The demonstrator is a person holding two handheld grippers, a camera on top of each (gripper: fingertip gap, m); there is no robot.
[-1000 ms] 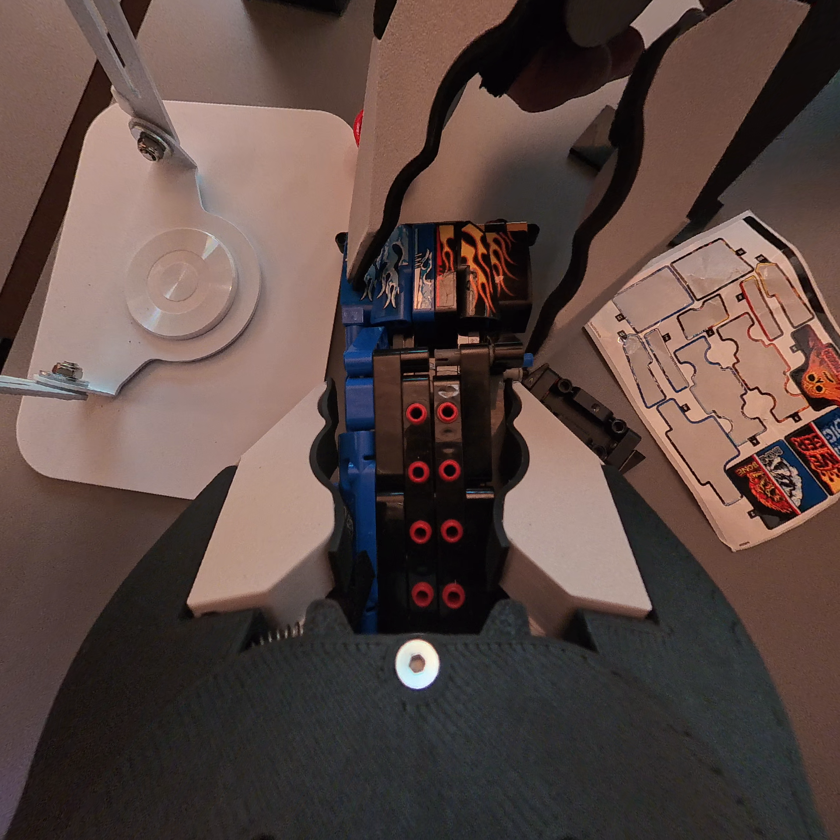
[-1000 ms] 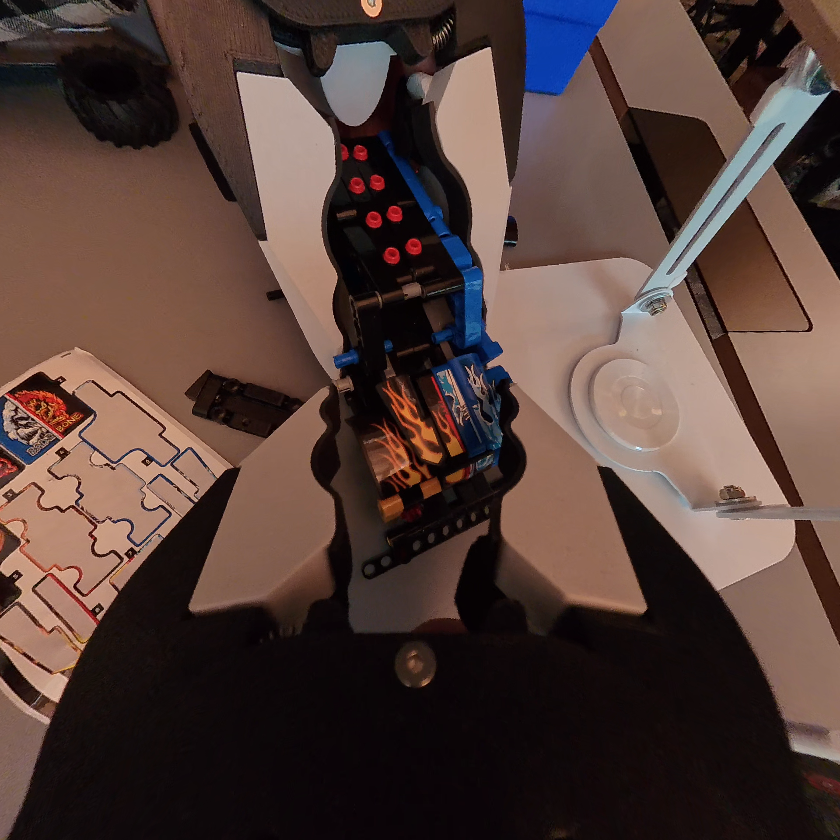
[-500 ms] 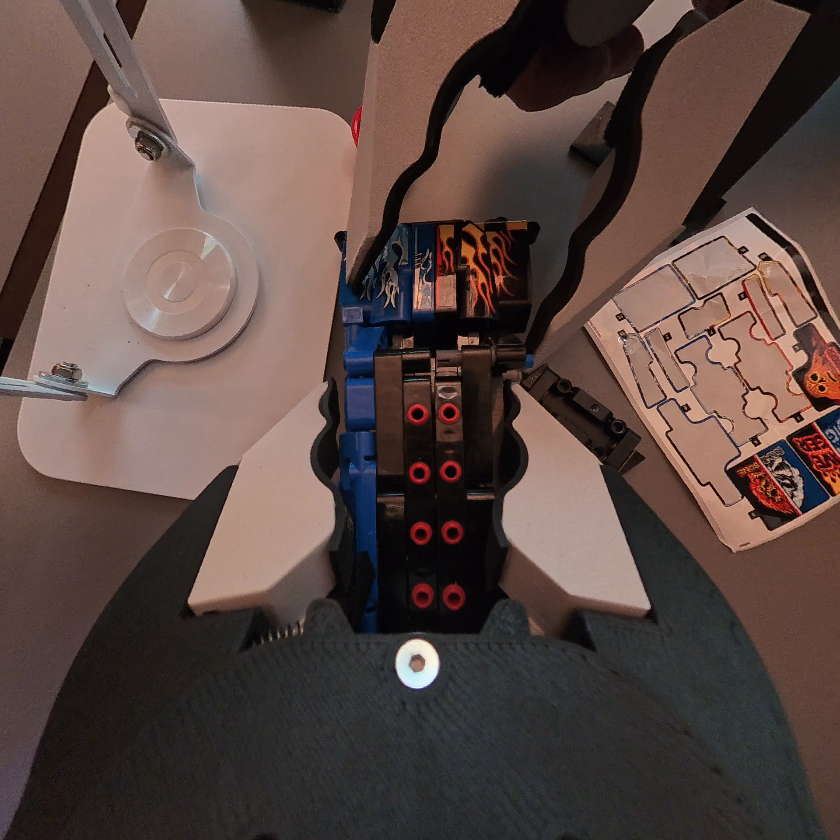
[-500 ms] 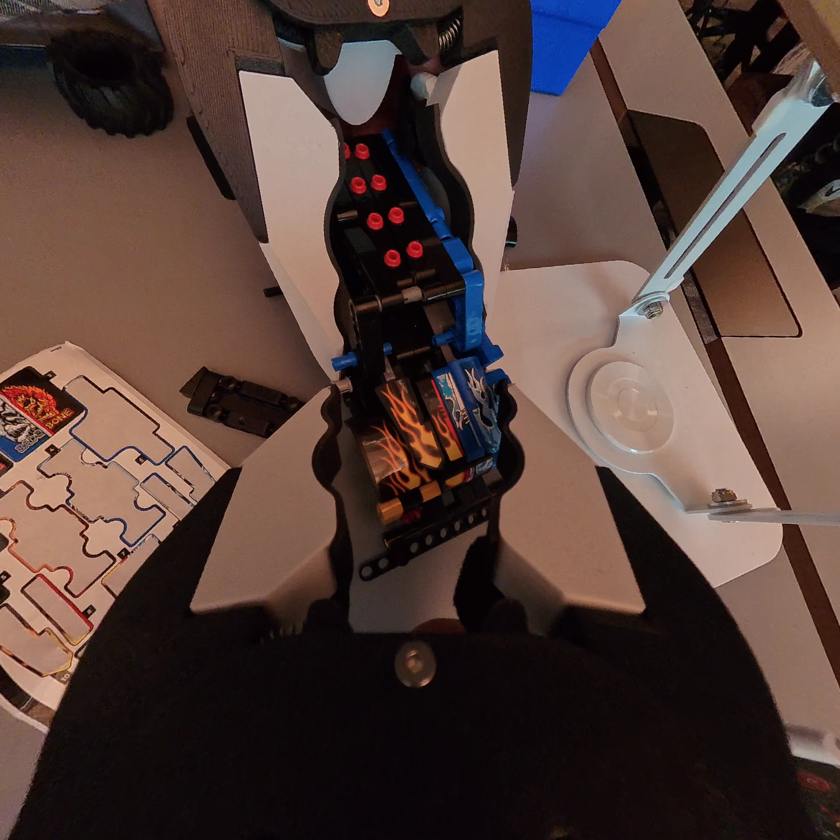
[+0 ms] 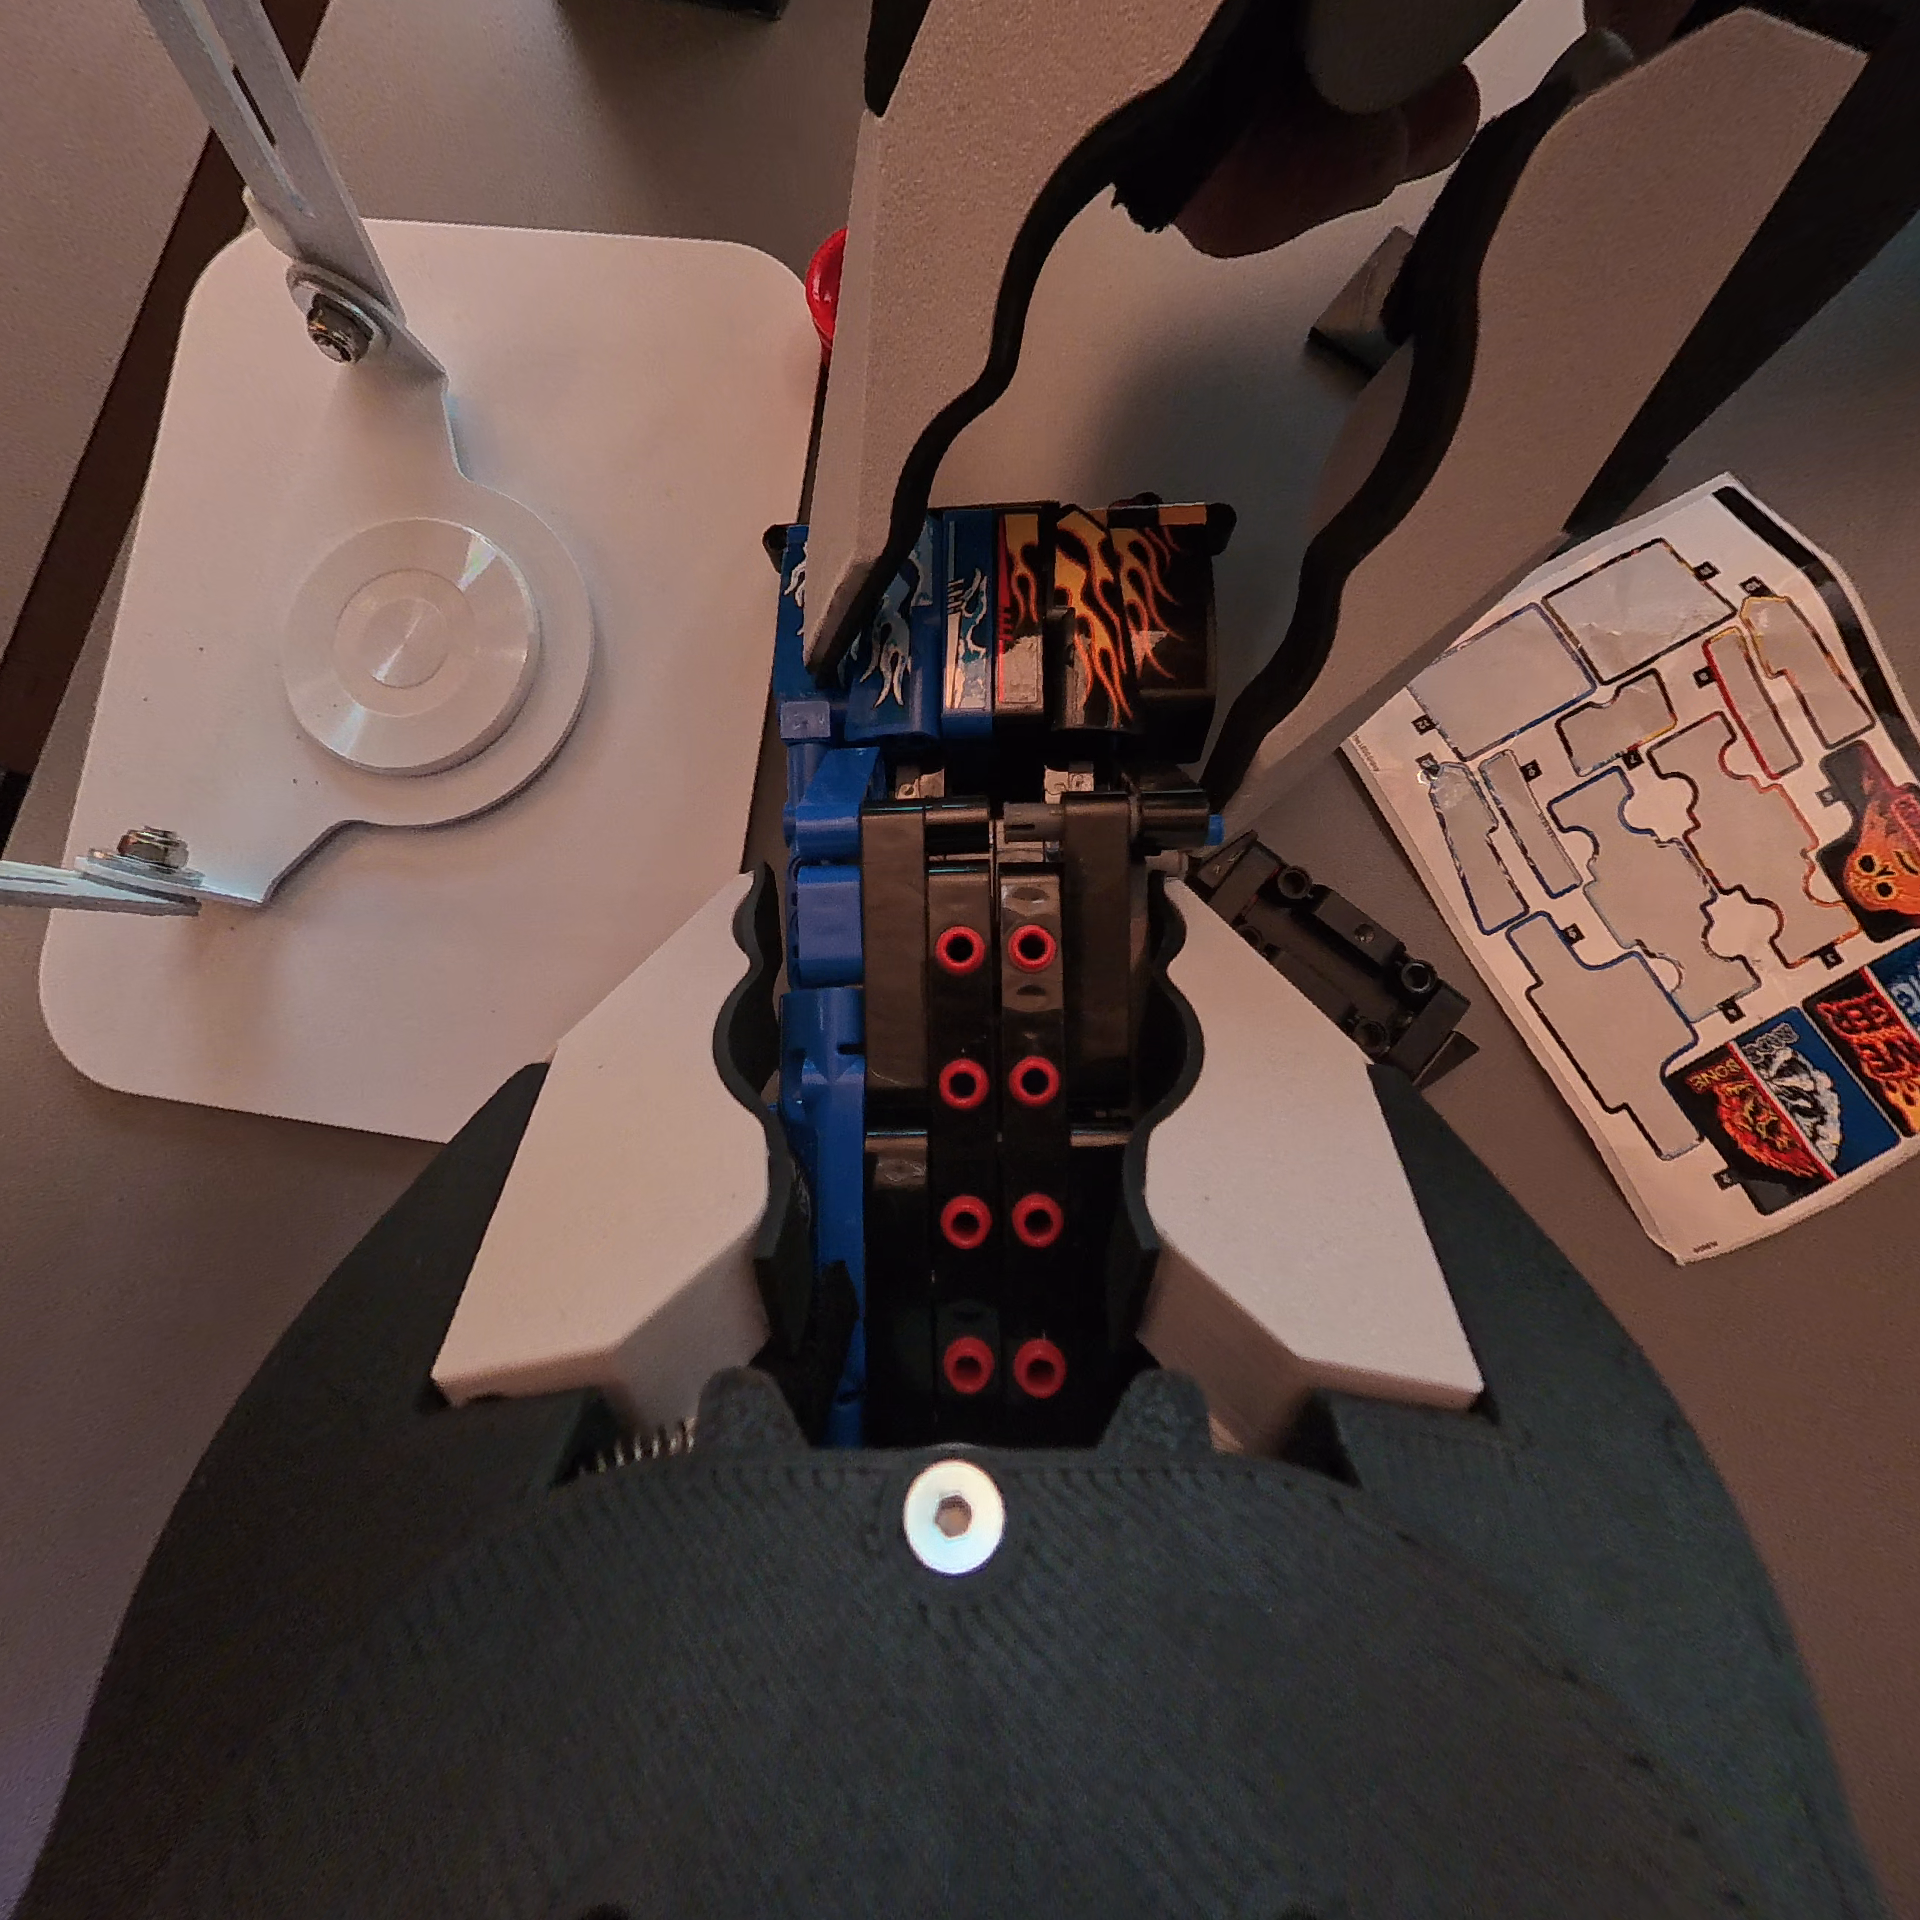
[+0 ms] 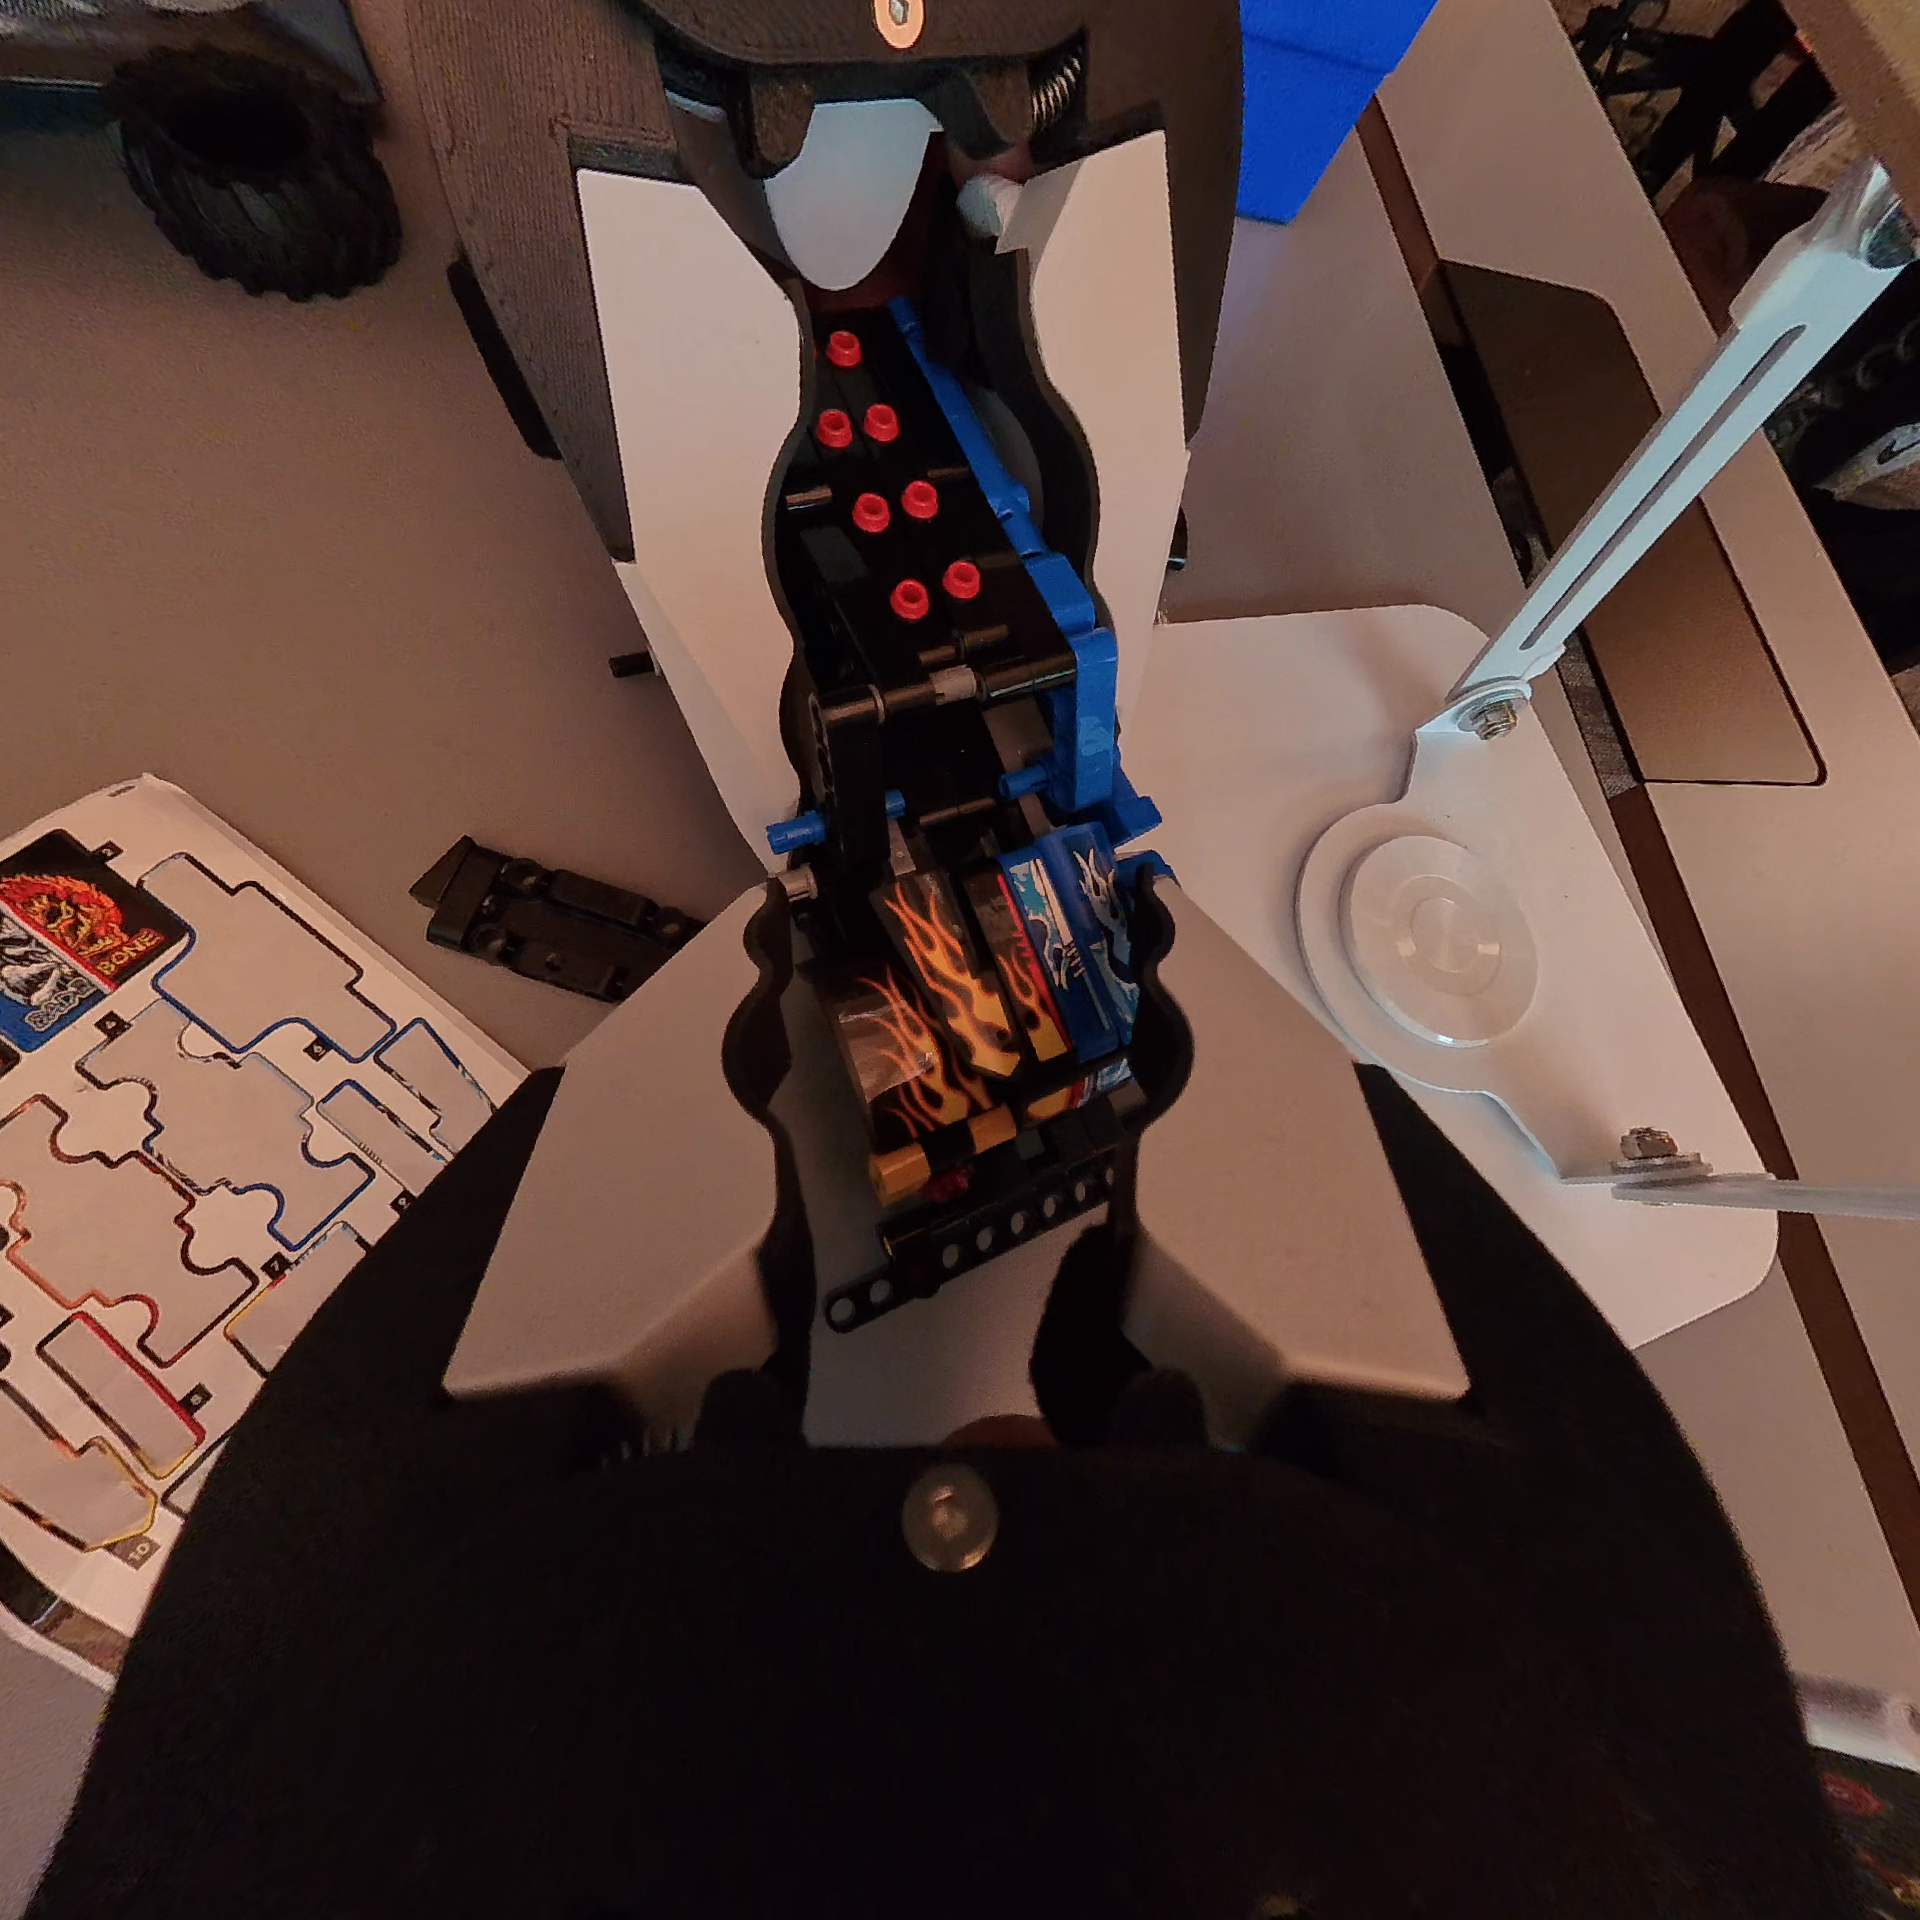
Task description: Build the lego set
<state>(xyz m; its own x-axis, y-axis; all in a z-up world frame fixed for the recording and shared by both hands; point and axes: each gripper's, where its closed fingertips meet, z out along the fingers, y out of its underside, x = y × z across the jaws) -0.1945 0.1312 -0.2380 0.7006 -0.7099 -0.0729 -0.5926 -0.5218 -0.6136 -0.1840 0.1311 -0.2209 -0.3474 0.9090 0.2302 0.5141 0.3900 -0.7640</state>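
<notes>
The lego model (image 5: 966, 1039) is a long black body with red pins, a blue side and a flame-stickered hood. It is held in the air between both grippers. My left gripper (image 5: 966, 904) is shut on the body's rear part, pads against both sides. My right gripper (image 6: 956, 888) faces it and is closed around the hood end (image 6: 935, 997). Its right pad lies on the blue side, and a thin gap shows at the left pad. The right gripper also shows at the top of the left wrist view (image 5: 1034, 717). The left gripper shows at the top of the right wrist view (image 6: 951, 748).
A white stand base (image 5: 312, 831) with metal brackets lies beside the model and also shows in the right wrist view (image 6: 1247, 727). A sticker sheet (image 5: 1662, 883) and a loose black piece (image 5: 1340, 966) lie on the grey table. A black tyre (image 6: 260, 197) and a blue box (image 6: 1320, 94) are farther off. Both grippers' tips are close together, under 4 cm apart.
Both grippers keep the same hold on the model. The right wrist view has drifted slightly, so the sticker sheet sits a little more to the left.
</notes>
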